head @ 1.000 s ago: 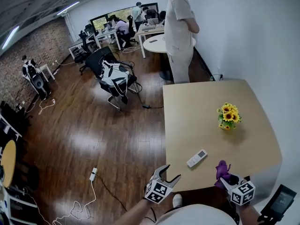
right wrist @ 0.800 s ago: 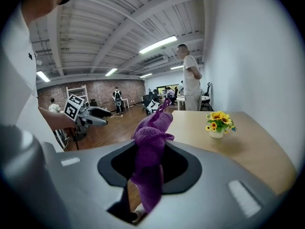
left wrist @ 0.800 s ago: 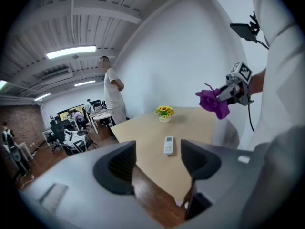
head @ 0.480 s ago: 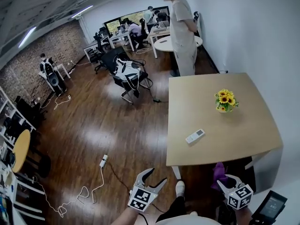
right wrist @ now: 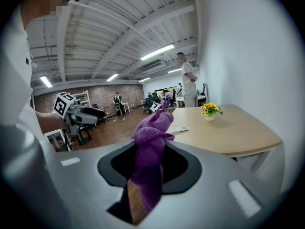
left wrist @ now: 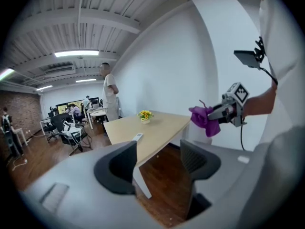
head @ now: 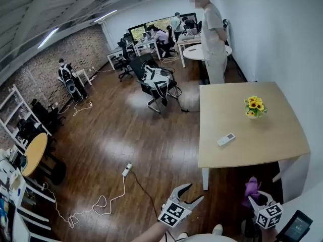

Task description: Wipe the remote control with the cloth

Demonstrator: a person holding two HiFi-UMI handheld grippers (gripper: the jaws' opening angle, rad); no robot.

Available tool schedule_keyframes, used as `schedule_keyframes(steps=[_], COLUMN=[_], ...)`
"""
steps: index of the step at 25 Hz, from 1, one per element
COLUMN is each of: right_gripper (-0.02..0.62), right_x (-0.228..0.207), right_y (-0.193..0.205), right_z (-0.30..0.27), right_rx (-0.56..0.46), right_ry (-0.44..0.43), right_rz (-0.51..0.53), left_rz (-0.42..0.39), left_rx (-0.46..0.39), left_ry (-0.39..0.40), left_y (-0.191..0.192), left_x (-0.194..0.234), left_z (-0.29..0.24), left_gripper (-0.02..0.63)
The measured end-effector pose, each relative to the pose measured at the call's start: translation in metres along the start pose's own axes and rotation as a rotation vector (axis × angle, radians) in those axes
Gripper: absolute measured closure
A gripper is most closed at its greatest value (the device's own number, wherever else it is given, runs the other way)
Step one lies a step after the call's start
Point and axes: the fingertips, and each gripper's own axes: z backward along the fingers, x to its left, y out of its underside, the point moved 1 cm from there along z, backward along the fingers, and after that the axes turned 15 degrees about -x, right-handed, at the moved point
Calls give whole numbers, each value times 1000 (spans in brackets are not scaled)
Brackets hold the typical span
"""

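Observation:
The white remote control [head: 226, 139] lies near the left edge of the light wooden table [head: 252, 147], well ahead of both grippers. My right gripper [head: 255, 198] is shut on a purple cloth [head: 251, 187], which bunches up between its jaws [right wrist: 151, 142] in the right gripper view. My left gripper [head: 194, 191] hangs over the wooden floor, short of the table. Its jaws have just been closing a little and still stand apart with nothing between them [left wrist: 157, 151]. In the left gripper view the remote [left wrist: 137, 137] is far ahead, with the cloth [left wrist: 205, 119] off to the right.
A small vase of sunflowers [head: 254, 106] stands on the table's far side. A person [head: 213, 39] stands at the table's far end. An office chair with a bag [head: 156, 82], a power strip with its cable [head: 126, 169] and a round yellow table [head: 34, 153] occupy the floor at left.
Both grippers and the head view have drawn back from the table, which is now farther away. The cloth stays in the right gripper. The remote has not moved.

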Motion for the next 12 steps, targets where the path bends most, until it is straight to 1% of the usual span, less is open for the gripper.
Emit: schedule_keyframes(steps=[2,4,9,12], right_gripper=[472,472,472,472], right_x=[19,41,95,117], right_y=[3,4,10,15], right_z=[4,2,0,7], right_rx=[-6,-11,-15,-4], right_ry=[19,20,14,25], right_rz=[0,2,37,63], left_rz=[34,51,89,94], left_rx=[-28,-41,-7,10], left_ry=[21,26,10,13], left_y=[-6,-5,32,45], left_x=[-2,1,15,16], left_z=[18,40,105,130], left_gripper=[301,301,301,301])
